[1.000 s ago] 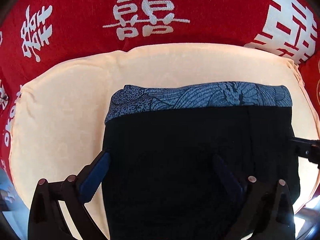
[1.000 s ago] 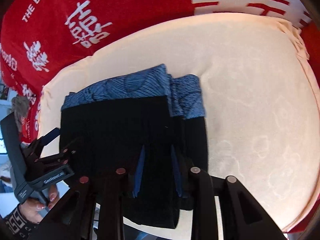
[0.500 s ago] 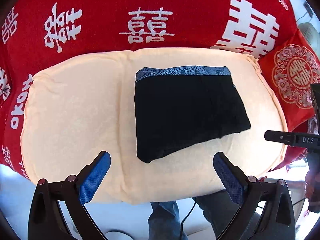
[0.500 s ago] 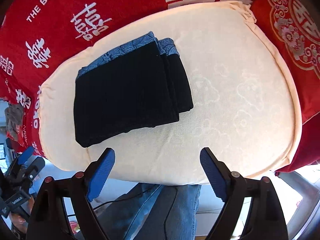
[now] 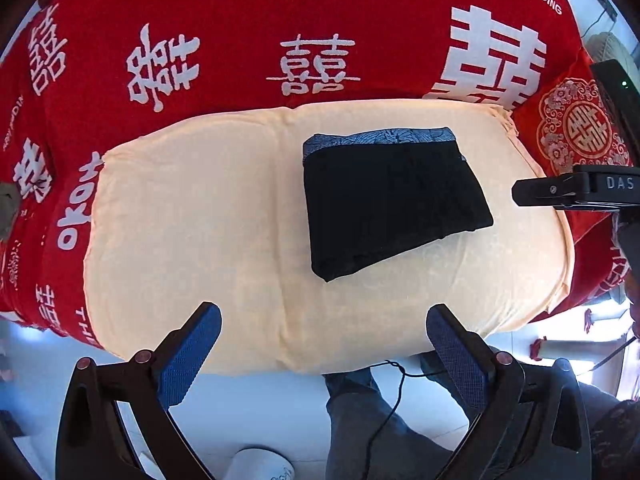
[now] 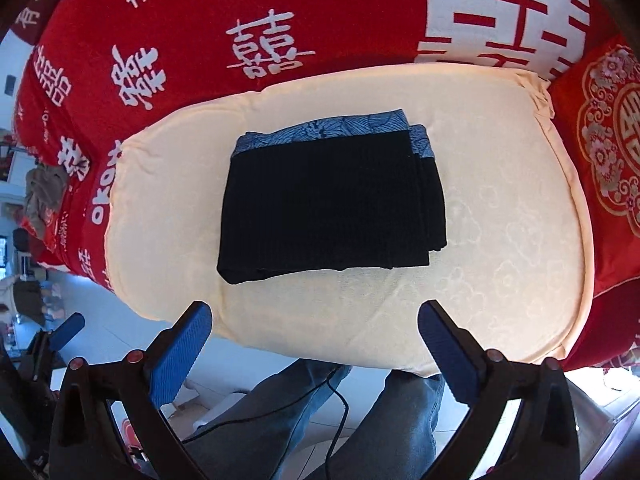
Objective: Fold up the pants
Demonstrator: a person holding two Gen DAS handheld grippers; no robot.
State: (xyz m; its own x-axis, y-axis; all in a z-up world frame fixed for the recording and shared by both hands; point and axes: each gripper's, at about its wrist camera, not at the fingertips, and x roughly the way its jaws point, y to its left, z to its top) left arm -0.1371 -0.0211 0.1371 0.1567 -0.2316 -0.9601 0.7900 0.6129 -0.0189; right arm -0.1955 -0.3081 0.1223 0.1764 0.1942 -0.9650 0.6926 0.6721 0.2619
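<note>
The black pants [image 5: 390,200] [image 6: 332,200] lie folded into a compact rectangle on the cream cushion [image 5: 192,220] [image 6: 500,220], their blue patterned waistband along the far edge. My left gripper [image 5: 324,320] hangs above the cushion's near edge, open, with nothing between its blue pads. My right gripper [image 6: 314,318] is also raised over the near edge; its jaws are opening wide and are empty. In the left wrist view the right gripper's black finger [image 5: 560,192] juts in from the right, clear of the pants.
Red fabric with white characters [image 5: 312,60] [image 6: 260,52] covers the surface behind and around the cushion. A red embroidered pillow [image 6: 612,136] lies at the right. A person's jeans-clad legs [image 6: 304,420] and a black cable [image 5: 384,412] show below over a pale floor.
Both grippers have lifted up and back from the pants, which now look smaller. The right gripper, earlier narrow over the folded cloth, has spread wide and is empty. The pants stay folded.
</note>
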